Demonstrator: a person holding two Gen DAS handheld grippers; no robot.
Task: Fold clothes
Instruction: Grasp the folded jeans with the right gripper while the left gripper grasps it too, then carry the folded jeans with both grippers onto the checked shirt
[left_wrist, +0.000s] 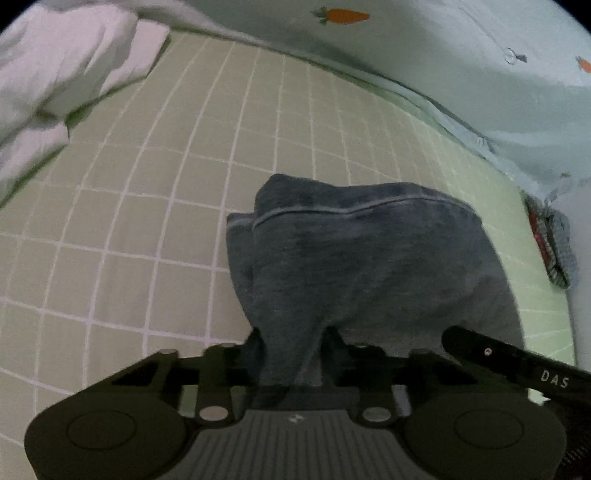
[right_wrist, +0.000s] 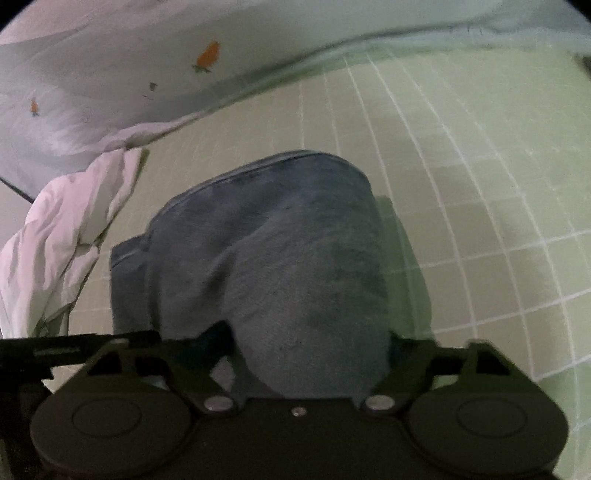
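Blue-grey garment (left_wrist: 369, 258) — pinched, both grippers angled down.

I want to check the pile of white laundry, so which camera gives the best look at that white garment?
The right wrist view: the white garment shows there as a long crumpled heap beside the blue-grey garment. The left wrist view catches only blurred folds of it in the top left corner.

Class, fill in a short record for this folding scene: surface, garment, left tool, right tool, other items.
surface: green checked sheet
garment: blue-grey cloth, bunched
left tool: pinching a fold of the cloth
right tool: cloth bulging between its fingers; grip unclear
other items: white clothes; carrot-print fabric
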